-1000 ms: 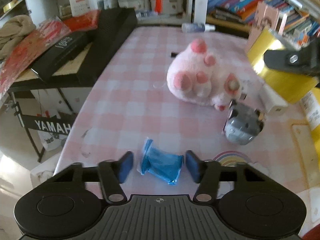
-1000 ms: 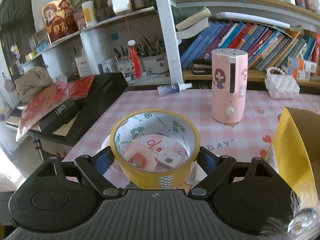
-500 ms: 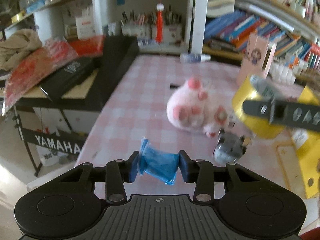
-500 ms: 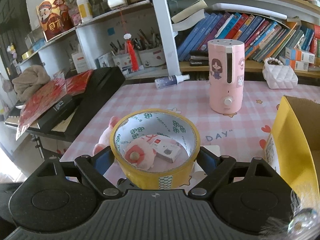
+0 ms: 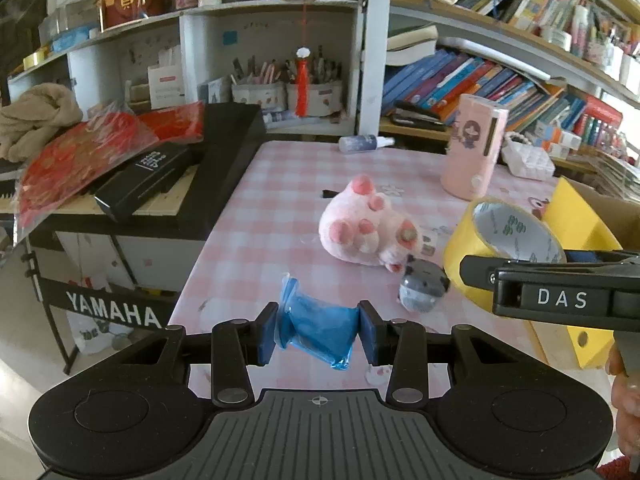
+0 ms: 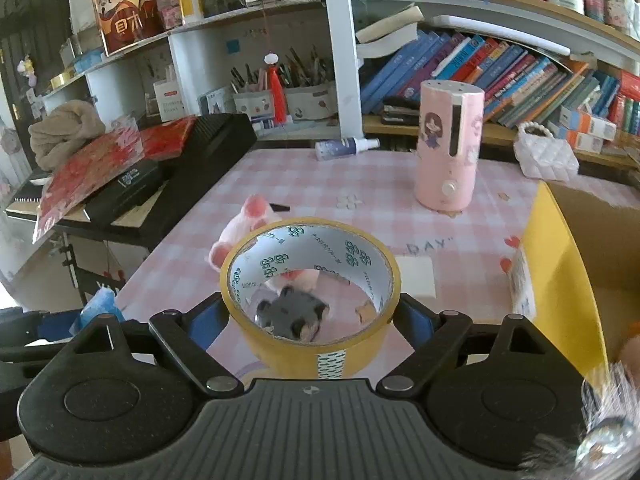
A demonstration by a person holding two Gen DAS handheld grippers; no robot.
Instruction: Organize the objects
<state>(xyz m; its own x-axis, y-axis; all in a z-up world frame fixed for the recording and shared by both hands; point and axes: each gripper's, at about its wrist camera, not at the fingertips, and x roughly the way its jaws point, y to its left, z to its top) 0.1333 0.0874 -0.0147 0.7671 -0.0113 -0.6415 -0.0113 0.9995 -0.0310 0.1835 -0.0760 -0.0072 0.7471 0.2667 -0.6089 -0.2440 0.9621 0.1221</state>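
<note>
My left gripper (image 5: 318, 334) is shut on a blue plastic packet (image 5: 316, 326) and holds it above the pink checked table (image 5: 280, 208). My right gripper (image 6: 310, 312) is shut on a yellow tape roll (image 6: 312, 300), held in the air; the roll also shows in the left wrist view (image 5: 500, 248). A pink plush toy (image 5: 368, 228) lies on the table, and a small grey toy (image 5: 424, 290) sits beside it. An open yellow cardboard box (image 6: 568, 280) stands at the right.
A pink cylinder humidifier (image 6: 446, 144) stands at the back of the table, with a spray bottle (image 6: 346, 147) lying behind it. A black keyboard case (image 5: 216, 168) with red packets borders the left edge. Bookshelves line the back. A white card (image 6: 414, 276) lies on the table.
My left gripper closed on the blue packet and lifted it off the table. My right gripper with the tape roll rose and drew back from the plush toy.
</note>
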